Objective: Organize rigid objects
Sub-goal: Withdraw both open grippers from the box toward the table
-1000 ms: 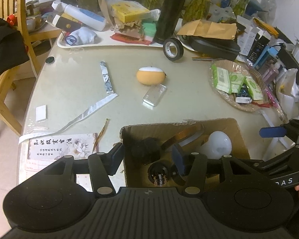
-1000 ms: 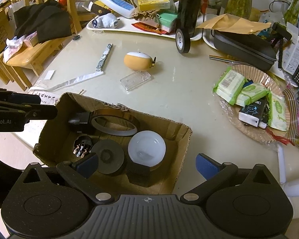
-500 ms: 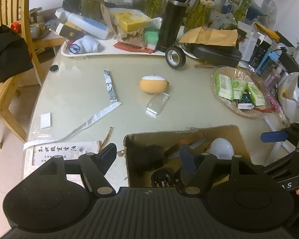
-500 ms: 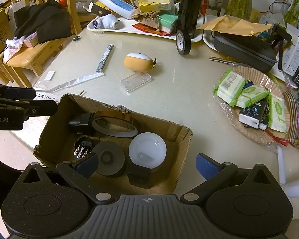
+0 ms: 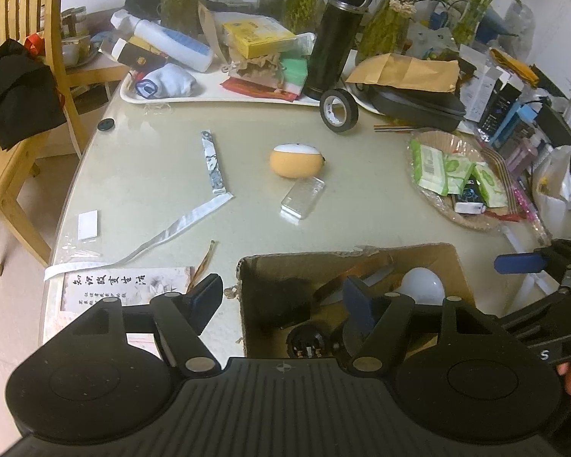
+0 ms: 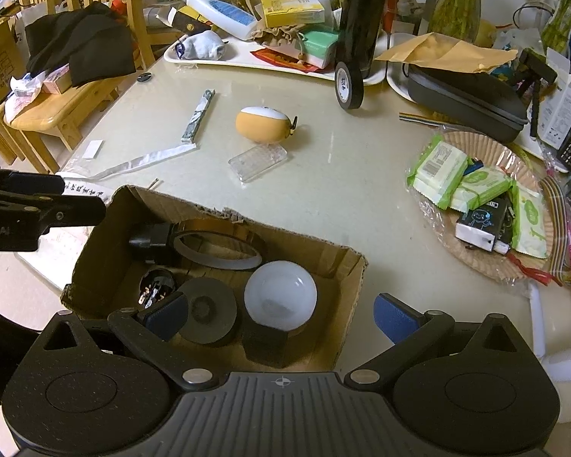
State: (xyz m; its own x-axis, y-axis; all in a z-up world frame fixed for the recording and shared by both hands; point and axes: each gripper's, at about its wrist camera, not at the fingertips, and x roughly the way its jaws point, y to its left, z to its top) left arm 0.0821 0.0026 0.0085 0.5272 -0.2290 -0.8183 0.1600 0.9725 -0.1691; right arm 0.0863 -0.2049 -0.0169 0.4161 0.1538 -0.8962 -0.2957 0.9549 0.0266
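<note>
Cardboard box at the surface's near edge, already part-filled. Orange egg-shaped object and clear case lie mid-surface, straight beyond the box, long axes crosswise. Left tool and right tool both gape wide, empty, about equally near.

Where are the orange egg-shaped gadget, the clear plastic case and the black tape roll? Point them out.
orange egg-shaped gadget (image 6: 264, 125), right wrist view, orange side.
clear plastic case (image 6: 257, 162), right wrist view, top face.
black tape roll (image 5: 338, 109), left wrist view, outer band.

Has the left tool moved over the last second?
Yes. In the left wrist view the cardboard box sits lower and the orange egg-shaped case higher than before, so the open left tool pulled back or up.
</note>
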